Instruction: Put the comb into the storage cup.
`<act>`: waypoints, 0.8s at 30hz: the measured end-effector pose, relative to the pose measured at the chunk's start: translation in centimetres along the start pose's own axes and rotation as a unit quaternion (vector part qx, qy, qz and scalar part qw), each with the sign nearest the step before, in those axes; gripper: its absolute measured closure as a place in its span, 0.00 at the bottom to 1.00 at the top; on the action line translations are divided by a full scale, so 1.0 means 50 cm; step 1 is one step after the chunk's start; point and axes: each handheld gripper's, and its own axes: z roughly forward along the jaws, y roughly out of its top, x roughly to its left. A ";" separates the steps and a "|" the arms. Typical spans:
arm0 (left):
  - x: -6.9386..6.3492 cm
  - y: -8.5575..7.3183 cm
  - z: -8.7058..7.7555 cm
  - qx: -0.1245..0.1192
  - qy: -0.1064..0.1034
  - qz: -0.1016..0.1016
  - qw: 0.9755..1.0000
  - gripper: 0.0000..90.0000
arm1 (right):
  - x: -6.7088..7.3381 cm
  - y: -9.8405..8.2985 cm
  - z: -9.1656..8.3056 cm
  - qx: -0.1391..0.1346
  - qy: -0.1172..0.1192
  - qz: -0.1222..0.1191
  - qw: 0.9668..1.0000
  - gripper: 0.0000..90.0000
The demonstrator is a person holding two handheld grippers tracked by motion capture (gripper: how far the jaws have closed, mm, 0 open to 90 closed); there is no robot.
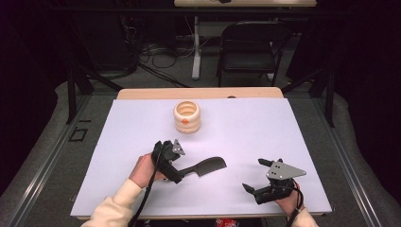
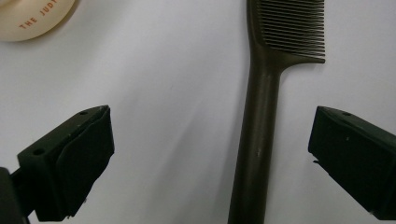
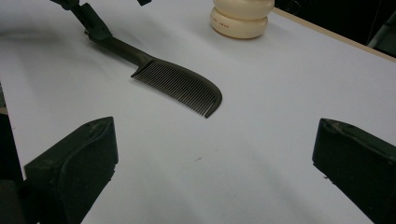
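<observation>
A dark comb (image 1: 208,165) lies flat on the white table, teeth toward the far side. My left gripper (image 1: 178,165) is at the handle end. In the left gripper view its jaws (image 2: 211,126) stand wide open with the comb's handle (image 2: 259,130) between them, nearer the right jaw and touching neither pad. My right gripper (image 1: 255,175) rests near the front right of the table, open and holding nothing. The right gripper view looks past its spread jaws (image 3: 212,140) at the comb (image 3: 177,81) and, beyond it, the left gripper (image 3: 88,21) over the handle.
A cream ribbed round container (image 1: 187,116) with an orange mark stands behind the comb, toward the table's far middle; it is also seen from the left gripper (image 2: 32,16) and the right gripper (image 3: 242,16). A folding chair (image 1: 250,47) stands beyond the table.
</observation>
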 end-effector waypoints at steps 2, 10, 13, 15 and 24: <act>-0.003 0.005 0.003 0.009 -0.001 0.012 1.000 0.04 | 0.000 0.000 0.000 0.000 -0.001 0.000 1.000 0.00; -0.016 0.024 0.013 0.030 -0.014 0.037 0.999 0.27 | 0.001 0.000 0.001 0.004 0.004 0.002 1.000 0.00; -0.019 0.030 0.019 0.039 -0.020 0.043 0.998 0.40 | 0.001 0.000 0.002 0.005 0.004 0.005 1.000 0.00; -0.022 0.036 0.027 0.052 -0.024 0.050 0.997 0.46 | 0.001 0.000 0.003 0.007 0.006 0.008 1.000 0.00; -0.030 0.052 0.046 0.073 -0.044 0.062 0.994 0.64 | 0.000 0.000 0.004 0.008 0.008 0.006 1.000 0.00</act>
